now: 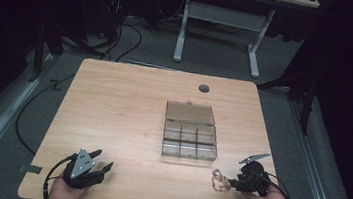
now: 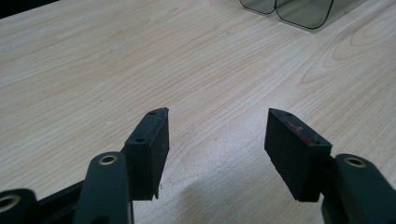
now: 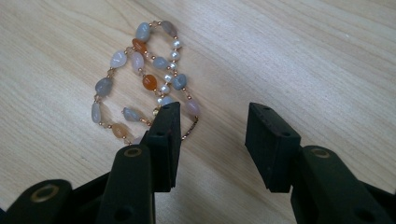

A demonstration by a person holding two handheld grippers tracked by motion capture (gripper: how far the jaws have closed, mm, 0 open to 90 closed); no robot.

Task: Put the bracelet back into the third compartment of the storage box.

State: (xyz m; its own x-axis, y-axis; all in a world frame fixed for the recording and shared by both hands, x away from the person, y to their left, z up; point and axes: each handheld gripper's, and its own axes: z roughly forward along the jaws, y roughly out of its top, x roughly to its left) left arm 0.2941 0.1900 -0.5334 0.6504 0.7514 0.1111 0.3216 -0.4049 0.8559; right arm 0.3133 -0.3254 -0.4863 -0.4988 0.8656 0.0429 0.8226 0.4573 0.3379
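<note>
1. The string of grey, orange and pearl-white beads on fine gold links (image 3: 142, 79) lay coiled in loose loops on the pale wood-grain tabletop (image 1: 112, 117), near its front right edge and in front of the box; in the high view it showed as a small pale cluster (image 1: 220, 181).
2. Your right gripper (image 3: 212, 140) stood released, jaws apart; the left-hand jaw in its own view sat at the near end of the string, over a few beads, and nothing lay between the pads.
3. Judged from its build, the string was light, limp and likely to slither; the links looked delicate. A hold across a bunched pair of strands near the coil's middle would probably have lifted more of it than a pinch on one smooth bead.
4. Your left gripper (image 1: 87, 166) rested at the front left of the table, jaws spread and empty.
5. The clear smoke-tinted plastic compartment box (image 1: 190, 137) lay mid-table with its lid folded back.
6. Beyond the table, a grey floor with black cables (image 1: 126, 38) and a white desk frame (image 1: 223, 22) stood in a dark room.
</note>
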